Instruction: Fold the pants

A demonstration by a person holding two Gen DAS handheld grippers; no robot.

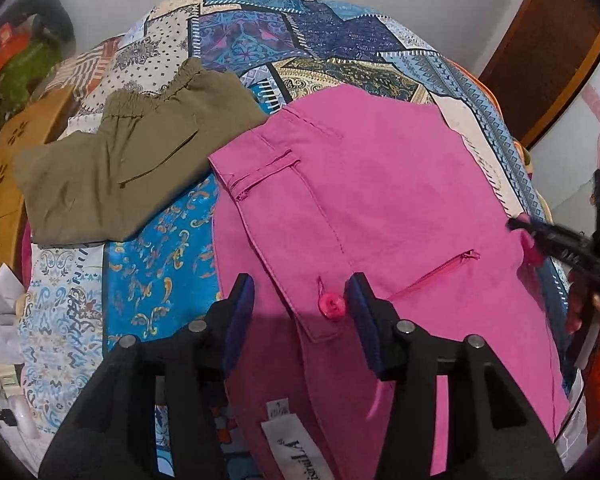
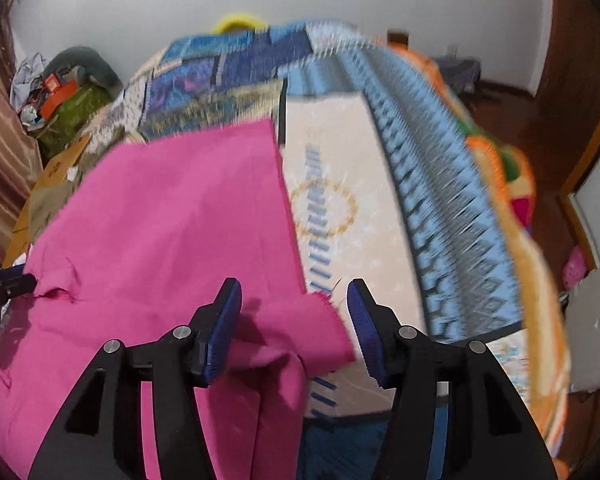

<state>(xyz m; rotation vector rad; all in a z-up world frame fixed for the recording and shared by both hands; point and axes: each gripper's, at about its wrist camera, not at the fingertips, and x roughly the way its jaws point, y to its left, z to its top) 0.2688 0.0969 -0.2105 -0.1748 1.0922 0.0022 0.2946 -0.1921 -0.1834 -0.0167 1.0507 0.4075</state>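
Note:
Pink pants (image 1: 380, 208) lie spread on a patterned bedspread (image 1: 160, 272), waistband toward me, with a pink button (image 1: 331, 306) and a white label (image 1: 296, 448). My left gripper (image 1: 300, 292) is open just above the waistband, its jaws either side of the button. In the right wrist view the pink pants (image 2: 172, 232) fill the left half. My right gripper (image 2: 294, 296) is open over a lifted pink fabric edge (image 2: 320, 316). The right gripper also shows at the right edge of the left wrist view (image 1: 518, 226), at the pants' side.
Folded olive-green pants (image 1: 132, 152) lie on the bed to the left of the pink ones. A wooden headboard (image 1: 0, 184) and clutter (image 1: 16, 60) stand at the far left. A brown door (image 1: 548, 52) is at the right. The bed's edge (image 2: 532, 264) drops off at right.

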